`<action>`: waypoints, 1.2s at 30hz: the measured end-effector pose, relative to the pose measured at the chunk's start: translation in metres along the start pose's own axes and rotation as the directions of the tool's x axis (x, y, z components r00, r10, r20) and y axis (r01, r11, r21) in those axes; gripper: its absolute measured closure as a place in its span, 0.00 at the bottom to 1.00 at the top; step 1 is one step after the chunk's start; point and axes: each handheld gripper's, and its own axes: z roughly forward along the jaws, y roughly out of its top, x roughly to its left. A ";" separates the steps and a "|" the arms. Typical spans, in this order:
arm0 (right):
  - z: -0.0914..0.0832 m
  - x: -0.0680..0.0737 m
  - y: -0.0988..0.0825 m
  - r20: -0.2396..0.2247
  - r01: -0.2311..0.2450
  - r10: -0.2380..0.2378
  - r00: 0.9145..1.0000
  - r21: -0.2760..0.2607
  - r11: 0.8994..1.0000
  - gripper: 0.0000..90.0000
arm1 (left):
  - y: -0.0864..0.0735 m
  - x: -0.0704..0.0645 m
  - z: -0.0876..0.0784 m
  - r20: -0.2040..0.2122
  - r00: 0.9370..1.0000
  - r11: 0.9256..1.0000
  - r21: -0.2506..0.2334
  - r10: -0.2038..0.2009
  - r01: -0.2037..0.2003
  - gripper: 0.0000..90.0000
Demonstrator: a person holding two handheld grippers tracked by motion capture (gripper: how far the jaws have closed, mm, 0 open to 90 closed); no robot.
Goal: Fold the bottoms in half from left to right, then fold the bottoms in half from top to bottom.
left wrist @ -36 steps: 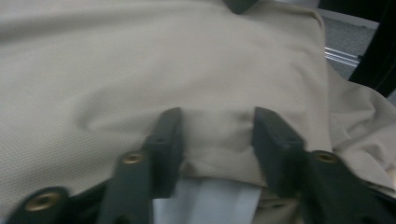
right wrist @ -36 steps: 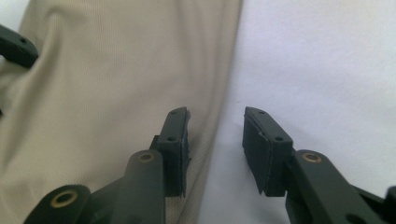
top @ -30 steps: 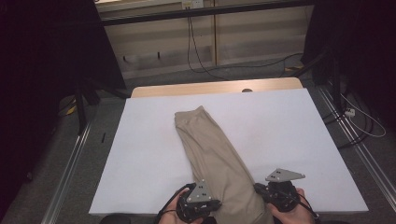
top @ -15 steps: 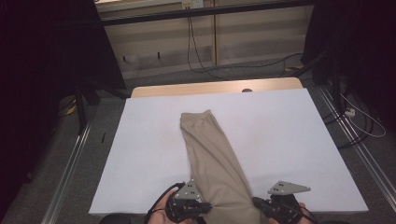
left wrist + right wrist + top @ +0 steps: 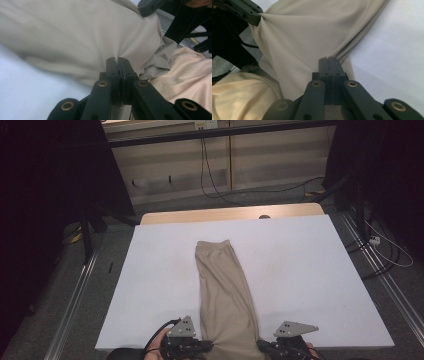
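Note:
A beige garment, folded into a long narrow strip, lies down the middle of the white table, its far end near the centre. At the near edge my left gripper is shut on the cloth's left near corner. My right gripper is shut on the right near corner. In the left gripper view the black jaws pinch the beige garment, with the left gripper tip buried in a pucker. The right gripper pinches the garment the same way, and the cloth stretches taut between both.
Bare wood of the table shows beyond the white cover. Metal rails run along both sides on grey floor. Cables lie at the right. A person's pale trouser leg sits below the near edge.
Both grippers have pulled toward the near edge, dragging the garment with them. Its far end has slid closer to the table's centre.

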 end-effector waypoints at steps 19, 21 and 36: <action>-0.004 -0.031 0.036 0.052 0.035 -0.028 0.998 -0.142 0.989 0.43 | 0.014 0.034 -0.010 -0.183 0.977 0.985 -0.154 -0.111 0.083 0.20; 0.000 -0.037 0.045 0.050 0.048 -0.041 0.998 -0.141 0.989 0.41 | 0.017 0.040 -0.011 -0.199 0.972 0.980 -0.179 -0.127 0.092 0.17; 0.035 -0.080 0.109 0.038 0.047 -0.042 0.998 -0.159 0.986 0.39 | 0.050 0.115 -0.013 -0.325 0.928 0.956 -0.281 -0.182 0.089 0.15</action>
